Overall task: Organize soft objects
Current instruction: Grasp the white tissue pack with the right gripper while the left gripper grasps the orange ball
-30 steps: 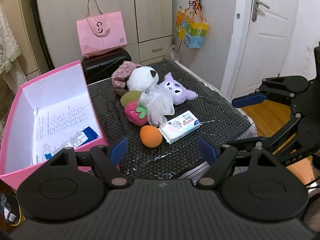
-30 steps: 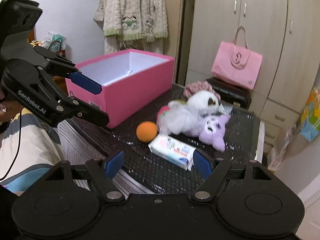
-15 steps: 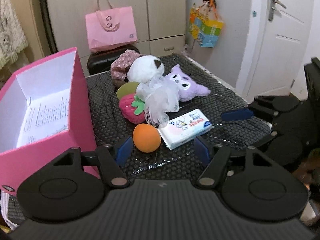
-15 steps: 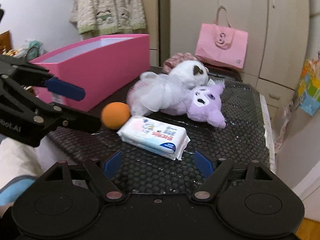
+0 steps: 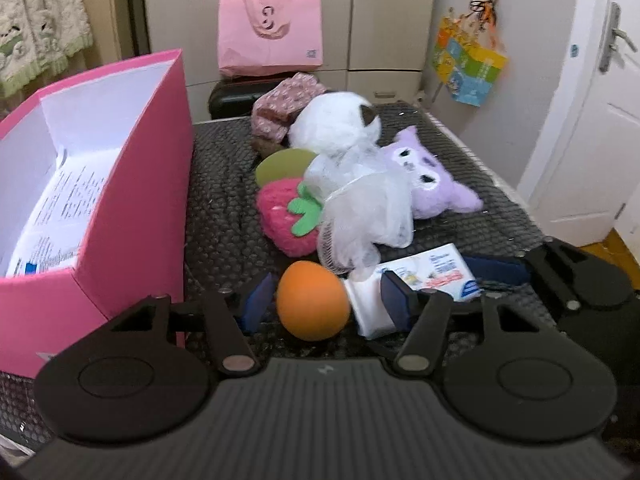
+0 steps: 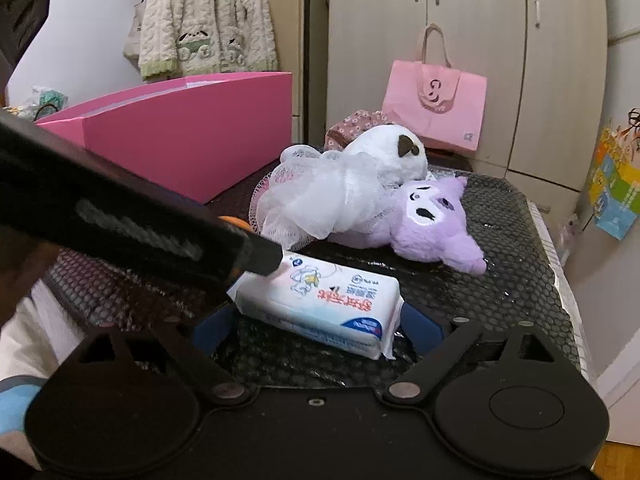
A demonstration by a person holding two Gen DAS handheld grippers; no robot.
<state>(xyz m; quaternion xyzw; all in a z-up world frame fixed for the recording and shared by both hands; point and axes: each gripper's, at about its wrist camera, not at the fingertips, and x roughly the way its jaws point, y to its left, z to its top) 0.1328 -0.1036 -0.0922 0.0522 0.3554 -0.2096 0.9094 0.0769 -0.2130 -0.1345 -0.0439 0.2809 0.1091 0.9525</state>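
On the black mat, my left gripper [image 5: 326,300] is open with the orange ball [image 5: 311,306] between its blue pads, not squeezed. My right gripper [image 6: 318,326] is open and straddles the white tissue pack [image 6: 320,304], which also shows in the left wrist view [image 5: 420,280]. Behind lie a white mesh bath sponge [image 5: 366,216], a pink strawberry plush [image 5: 286,216], a purple plush [image 6: 424,216], a white plush [image 5: 334,126] and a floral cloth [image 5: 282,106]. The open pink box [image 5: 132,184] stands on the left, with papers inside.
A pink paper bag [image 5: 270,34] sits on a black case behind the table. Cupboards line the back wall. A colourful bag [image 5: 468,66] hangs on the right wall beside a white door [image 5: 592,120]. The left gripper's arm [image 6: 120,224] crosses the right wrist view.
Both grippers have moved forward and down to the table. The left one now has the ball between its fingers, and the right one has the tissue pack between its fingers.
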